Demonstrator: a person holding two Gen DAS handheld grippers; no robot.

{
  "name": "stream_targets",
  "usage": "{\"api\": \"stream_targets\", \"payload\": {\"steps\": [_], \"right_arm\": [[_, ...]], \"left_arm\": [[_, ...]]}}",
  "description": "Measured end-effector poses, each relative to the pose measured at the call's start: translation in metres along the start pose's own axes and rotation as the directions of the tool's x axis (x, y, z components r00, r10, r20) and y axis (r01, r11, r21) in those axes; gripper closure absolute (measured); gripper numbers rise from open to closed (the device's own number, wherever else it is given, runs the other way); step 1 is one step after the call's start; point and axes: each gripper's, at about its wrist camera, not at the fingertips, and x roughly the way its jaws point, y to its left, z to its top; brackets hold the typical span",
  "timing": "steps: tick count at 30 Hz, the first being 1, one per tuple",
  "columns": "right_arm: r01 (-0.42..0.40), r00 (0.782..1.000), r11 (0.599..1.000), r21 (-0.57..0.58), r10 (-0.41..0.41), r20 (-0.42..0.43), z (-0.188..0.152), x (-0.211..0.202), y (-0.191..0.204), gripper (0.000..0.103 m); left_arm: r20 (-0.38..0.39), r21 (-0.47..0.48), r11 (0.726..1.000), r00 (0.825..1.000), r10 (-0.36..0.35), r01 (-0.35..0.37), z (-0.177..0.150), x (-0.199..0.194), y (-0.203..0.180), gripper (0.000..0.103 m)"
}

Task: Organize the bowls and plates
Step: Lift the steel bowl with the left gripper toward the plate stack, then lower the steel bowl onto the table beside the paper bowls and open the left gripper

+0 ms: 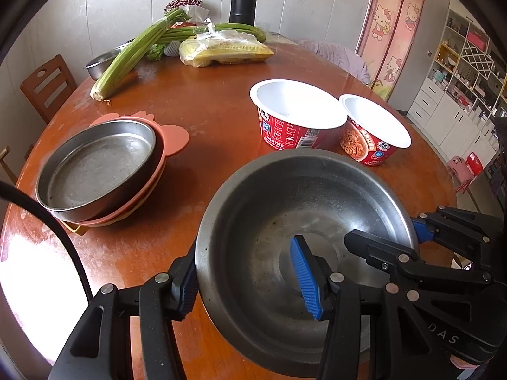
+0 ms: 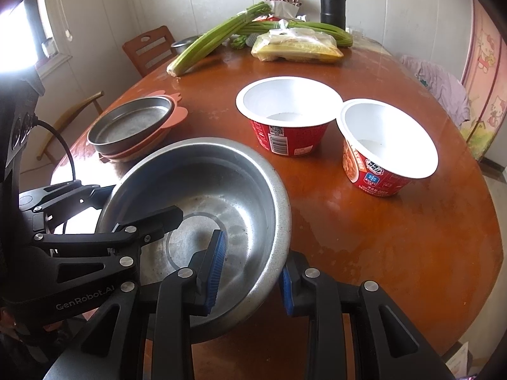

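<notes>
Steel-grey bowl (image 1: 285,221); red-white noodle cups (image 1: 294,117); pink plate (image 1: 171,136); red-brown table (image 1: 206,101).

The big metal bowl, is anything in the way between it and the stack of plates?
Nothing visible. Only bare table lies between the big metal bowl and the plate stack. The two noodle cups stand off to the other side.

Daylight enters from a window (image 2: 19,41) at ten o'clock, blown out white. Glare patch on the table (image 1: 38,285) at eight o'clock. Heavy fisheye bending and dark vignette at edges; focus sharp.
</notes>
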Motion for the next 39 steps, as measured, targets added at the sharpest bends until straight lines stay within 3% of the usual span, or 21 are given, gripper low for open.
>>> {"api": "stream_targets", "payload": {"steps": [39], "right_arm": [[-0.027, 0.999, 0.998, 0.052, 0.028, -0.025, -0.004, 0.004, -0.015, 0.068]], "left_arm": [[-0.01, 0.029, 0.999, 1.0, -0.024, 0.024, 0.001, 0.01, -0.009, 0.049]]}}
